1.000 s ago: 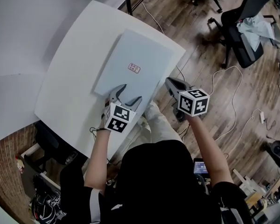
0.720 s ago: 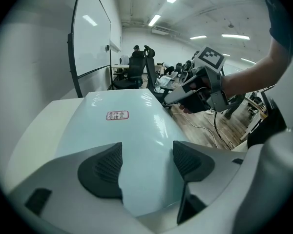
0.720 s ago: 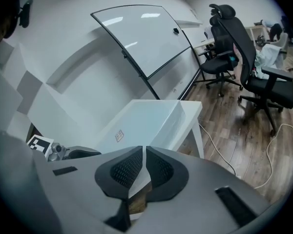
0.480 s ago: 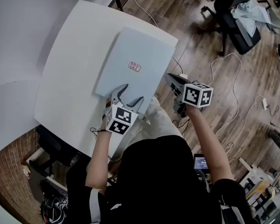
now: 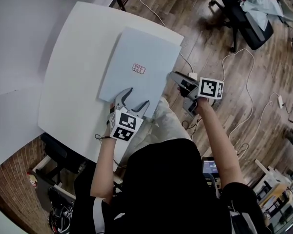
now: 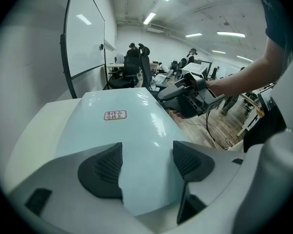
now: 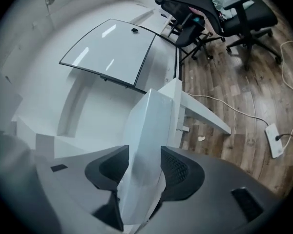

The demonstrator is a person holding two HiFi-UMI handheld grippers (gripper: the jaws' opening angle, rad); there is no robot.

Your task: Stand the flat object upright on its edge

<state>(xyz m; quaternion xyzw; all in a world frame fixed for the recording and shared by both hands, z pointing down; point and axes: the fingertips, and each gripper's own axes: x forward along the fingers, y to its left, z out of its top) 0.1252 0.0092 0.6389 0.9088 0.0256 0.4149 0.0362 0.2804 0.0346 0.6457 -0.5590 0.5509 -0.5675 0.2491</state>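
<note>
Centre frame, the flat panel (image 5: pixel 136 50) lies on the tabletop (image 5: pixel 73 72), long axis up-frame. My right gripper (image 5: pixel 174 76), jaws just opened, loosely straddles its right long edge. My left gripper (image 5: pixel 136 97) hangs spread over the near edge.

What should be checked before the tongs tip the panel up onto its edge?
1. Panel lying flat on table: ok.
2. Right tongs astride the panel's right edge: ok; their jaws have just been opening.
3. Right tongs clamped on the panel: not ok, jaws apart.
4. Left tongs open over the near corner: ok, no grip.
5. Right tongs' lower jaw clear of the table: cannot tell.
</note>
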